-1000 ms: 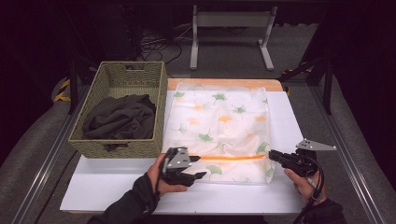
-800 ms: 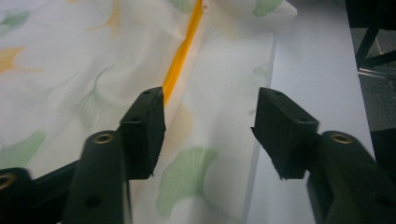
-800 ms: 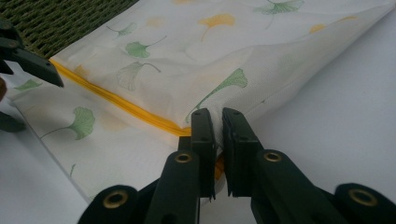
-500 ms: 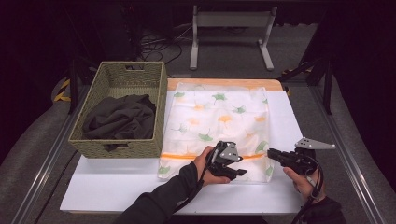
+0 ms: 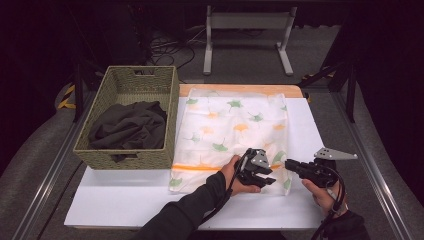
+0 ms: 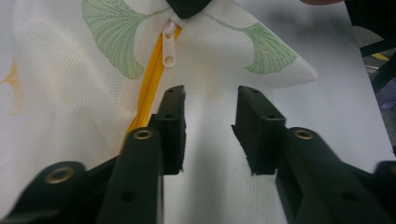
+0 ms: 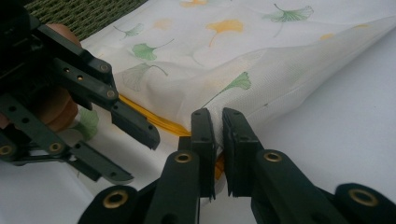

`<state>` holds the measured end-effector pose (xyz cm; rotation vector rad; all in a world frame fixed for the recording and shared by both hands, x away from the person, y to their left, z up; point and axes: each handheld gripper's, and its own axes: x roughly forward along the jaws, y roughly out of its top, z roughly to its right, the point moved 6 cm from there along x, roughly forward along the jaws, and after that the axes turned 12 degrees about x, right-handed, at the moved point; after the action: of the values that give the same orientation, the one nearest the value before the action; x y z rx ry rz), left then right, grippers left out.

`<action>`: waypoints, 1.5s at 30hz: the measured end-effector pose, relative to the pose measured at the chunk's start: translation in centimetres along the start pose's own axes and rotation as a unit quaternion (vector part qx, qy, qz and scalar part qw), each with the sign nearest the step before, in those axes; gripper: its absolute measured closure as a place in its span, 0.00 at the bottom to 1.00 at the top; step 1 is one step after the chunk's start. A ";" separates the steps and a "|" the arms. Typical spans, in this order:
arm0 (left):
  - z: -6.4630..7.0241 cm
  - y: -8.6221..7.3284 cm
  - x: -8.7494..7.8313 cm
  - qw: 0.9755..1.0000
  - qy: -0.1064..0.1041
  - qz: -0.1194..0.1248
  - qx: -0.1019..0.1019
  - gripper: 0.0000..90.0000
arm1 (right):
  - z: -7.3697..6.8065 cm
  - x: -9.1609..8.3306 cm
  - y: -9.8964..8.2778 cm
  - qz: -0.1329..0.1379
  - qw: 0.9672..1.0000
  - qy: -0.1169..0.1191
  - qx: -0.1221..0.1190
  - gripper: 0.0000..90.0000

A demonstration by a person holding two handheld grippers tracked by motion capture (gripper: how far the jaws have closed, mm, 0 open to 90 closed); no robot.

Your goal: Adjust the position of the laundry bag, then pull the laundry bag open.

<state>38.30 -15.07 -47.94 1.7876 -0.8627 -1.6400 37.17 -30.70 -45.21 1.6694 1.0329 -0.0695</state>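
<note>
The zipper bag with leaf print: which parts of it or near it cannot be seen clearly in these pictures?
- Zipper's far end: in the left gripper view a dark shape at the top edge covers the track past the white pull tab.
- Bag contents: opaque fabric, every view.
- Right gripper: its jaws hide the pinched bag edge.
- Basket bottom: dark cloth covers it, high view.

Dim lab or studio, metal-railed table (image 5: 345, 145) under white sheet, grey carpet, floor cables (image 5: 170, 47) (tangled), steel stand (image 5: 247, 35) behind

The left gripper (image 5: 266, 178) has slid right along the zipper (image 6: 148, 88).
</note>
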 end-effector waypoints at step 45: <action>-1.5 1.5 1.4 0.997 -0.001 0.056 -0.053 0.91 | -1.1 -0.7 -0.4 0.005 1.000 0.022 -0.008 0.93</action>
<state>39.77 -17.10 -47.51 1.6353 -0.8458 -1.5866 36.01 -30.16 -44.70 1.6689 1.0557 -0.0181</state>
